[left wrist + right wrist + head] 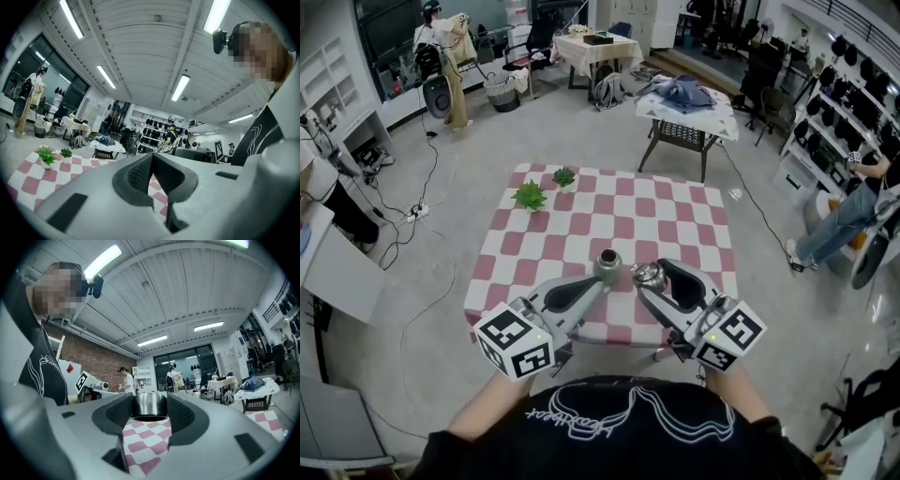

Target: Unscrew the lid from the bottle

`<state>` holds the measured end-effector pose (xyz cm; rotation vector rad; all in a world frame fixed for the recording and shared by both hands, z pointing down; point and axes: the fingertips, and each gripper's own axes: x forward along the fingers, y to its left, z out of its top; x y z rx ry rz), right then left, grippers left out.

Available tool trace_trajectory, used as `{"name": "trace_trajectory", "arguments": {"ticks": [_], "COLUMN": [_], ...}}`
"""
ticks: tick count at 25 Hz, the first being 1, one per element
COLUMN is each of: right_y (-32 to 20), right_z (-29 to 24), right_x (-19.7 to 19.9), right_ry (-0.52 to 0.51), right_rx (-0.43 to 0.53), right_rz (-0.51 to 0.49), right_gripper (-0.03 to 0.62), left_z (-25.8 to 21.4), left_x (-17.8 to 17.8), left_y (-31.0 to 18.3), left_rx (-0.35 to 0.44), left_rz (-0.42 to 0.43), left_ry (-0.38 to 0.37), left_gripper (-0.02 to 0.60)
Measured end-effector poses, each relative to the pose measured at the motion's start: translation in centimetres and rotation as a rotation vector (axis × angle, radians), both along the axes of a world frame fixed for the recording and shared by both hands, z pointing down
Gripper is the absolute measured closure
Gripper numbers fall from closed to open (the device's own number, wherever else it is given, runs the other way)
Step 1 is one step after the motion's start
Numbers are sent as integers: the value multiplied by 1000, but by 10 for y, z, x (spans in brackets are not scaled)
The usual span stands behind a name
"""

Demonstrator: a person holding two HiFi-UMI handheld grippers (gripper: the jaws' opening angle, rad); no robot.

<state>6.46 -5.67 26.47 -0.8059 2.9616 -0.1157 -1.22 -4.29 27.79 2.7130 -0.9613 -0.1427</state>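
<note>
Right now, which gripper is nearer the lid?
Right. The right gripper is clamped on the lid; the left gripper, shut and empty, sits apart to its left.

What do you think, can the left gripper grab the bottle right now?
Probably not yet: the left gripper is shut tight with nothing in it. The bottle is right by its tip, so it would need to open first.

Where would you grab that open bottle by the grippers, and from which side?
Around its round body just below the neck, coming in level from the near side. The bottle seems to stand upright with its mouth open, so its walls offer two opposite faces. The left gripper is shut and must open first.
</note>
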Motion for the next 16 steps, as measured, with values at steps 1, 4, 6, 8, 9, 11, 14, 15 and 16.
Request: {"name": "trace_trajectory", "arguments": {"ticks": [1,4,6,8,9,11,14,15,16], "right_y": [-1,-6,-9,-13,-16,-21,-30,-33,-36], "right_z": [-1,-4,-6,-7,-7,-5,-1,-1,0], "right_x": [-1,-5,-7,-10,-11,-12,-12,-12,-12], "right_ry": [2,1,3,2,1,-1,-2,-3,-3], "right_rx": [3,13,20,27,28,26,20,19,18], "right_rz": [1,5,9,14,16,21,29,31,33], "right_gripper": [356,356,355,356,356,356,356,356,356], "left_z": [-1,-6,-8,-8,-7,-3,2,4,5], "left_x": [-2,-6,-8,-11,-12,-13,-12,-11,-11], "left_y": [-1,-6,-9,-13,-16,-21,-30,-33,-36], "left_rx": [2,18,28,31,29,20,5,1,-2], "left_rz": [1,3,6,11,14,19,25,28,30], "left_ry": [1,0,-2,-6,-9,-15,-20,-22,-24], "left_gripper": [577,577,577,577,577,577,577,577,577]}}
